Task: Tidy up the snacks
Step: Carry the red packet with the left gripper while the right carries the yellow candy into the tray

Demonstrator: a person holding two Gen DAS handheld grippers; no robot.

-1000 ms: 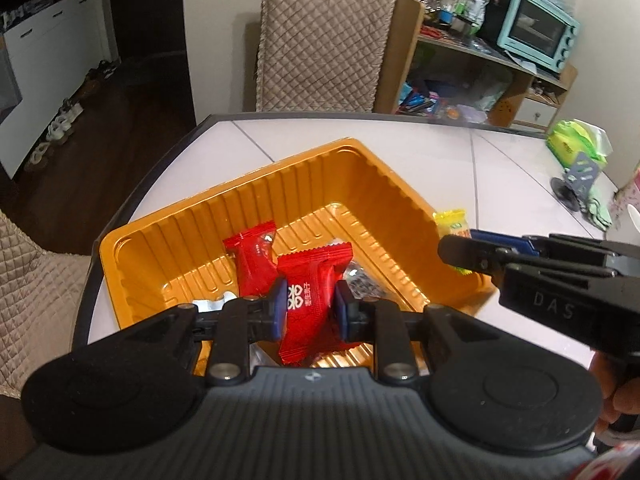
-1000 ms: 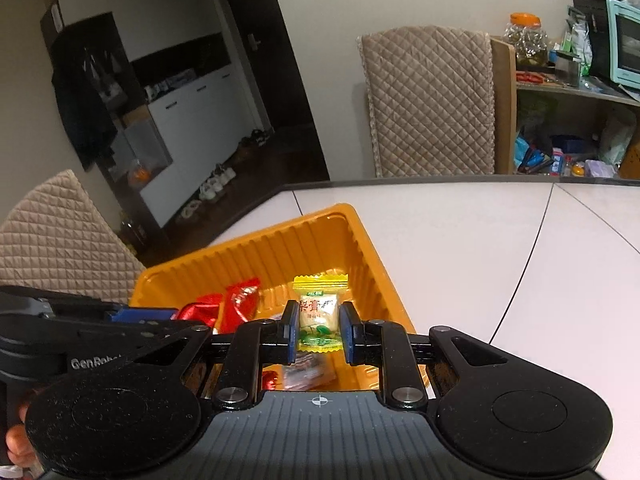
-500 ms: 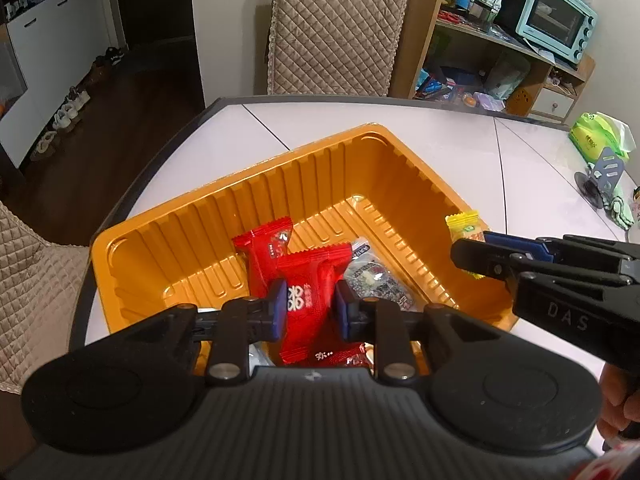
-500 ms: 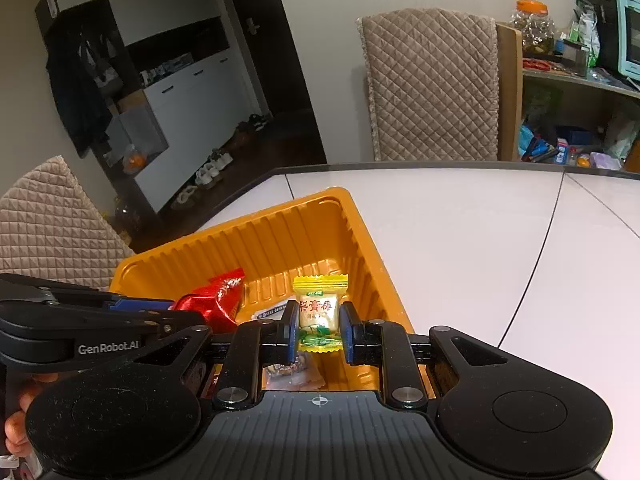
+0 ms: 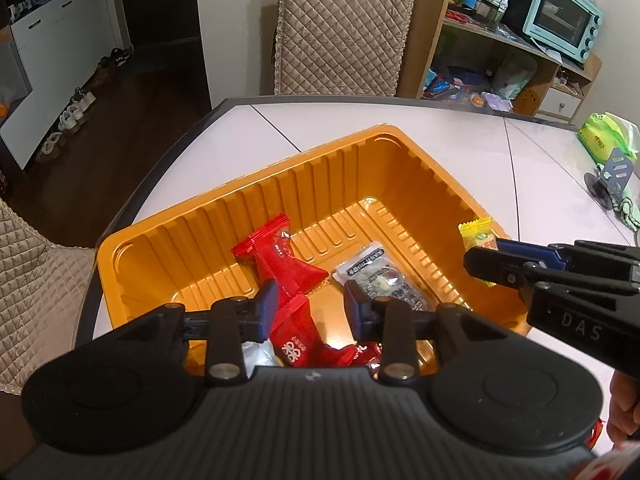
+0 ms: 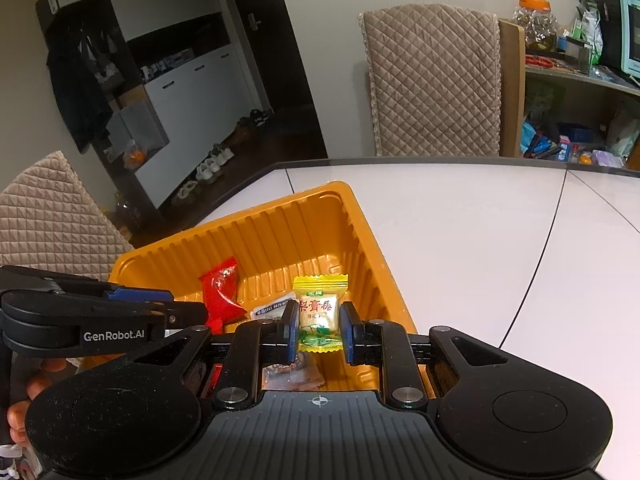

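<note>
An orange ribbed tray (image 5: 224,216) sits on the white table. My left gripper (image 5: 311,312) hangs over its near end with its jaws opening. Its pads stand apart from the red packet (image 5: 298,346), which lies loose on the tray floor below them. A second red packet (image 5: 276,248) and a silver packet (image 5: 380,276) lie further in. My right gripper (image 6: 319,332) is shut on a yellow candy (image 6: 318,312) above the tray (image 6: 280,232). From the left wrist view, that gripper (image 5: 480,260) holds the candy (image 5: 476,234) over the tray's right rim.
A quilted chair (image 5: 340,28) stands behind the table, and another (image 5: 36,292) at the left. A wooden shelf with a mint toaster oven (image 5: 564,28) lies at the back right. A green packet (image 5: 604,136) and a small stand (image 5: 612,176) sit on the table's right side.
My left gripper's jaws have spread and the red packet has slipped out of them onto the tray floor. The right gripper keeps the yellow candy in about the same place.
</note>
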